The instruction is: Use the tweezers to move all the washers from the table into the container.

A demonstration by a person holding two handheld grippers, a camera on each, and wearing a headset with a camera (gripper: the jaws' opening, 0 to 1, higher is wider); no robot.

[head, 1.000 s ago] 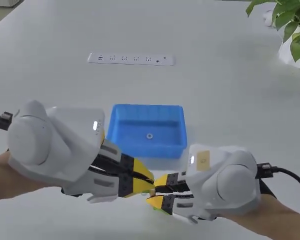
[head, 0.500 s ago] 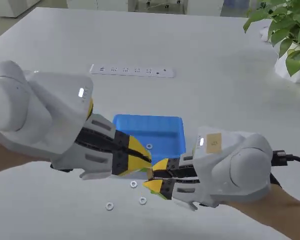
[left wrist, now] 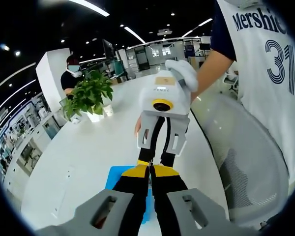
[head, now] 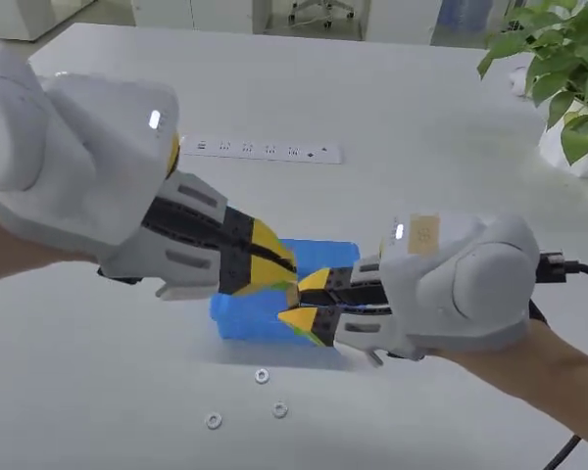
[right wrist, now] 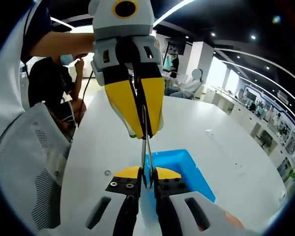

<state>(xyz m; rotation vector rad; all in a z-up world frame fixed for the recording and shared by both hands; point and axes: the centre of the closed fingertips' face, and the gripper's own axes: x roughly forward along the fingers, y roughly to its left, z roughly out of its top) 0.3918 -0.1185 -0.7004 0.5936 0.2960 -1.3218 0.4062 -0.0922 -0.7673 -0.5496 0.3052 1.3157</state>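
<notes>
Washers (head: 262, 375) lie three loose at lower centre, just below the blue container (head: 243, 323), while left gripper (head: 289, 277) and right gripper (head: 292, 300) both pinch the tweezers (right wrist: 145, 147) with narrow jaws, so keep one grip firm before releasing; a second ago the grippers sat lower, covering them.

White table (head: 451, 127), plant (head: 559, 59), ceiling lights (left wrist: 135, 34)

Open ofc: desk rows (right wrist: 250, 115), strip lts (left wrist: 136, 34)
</notes>
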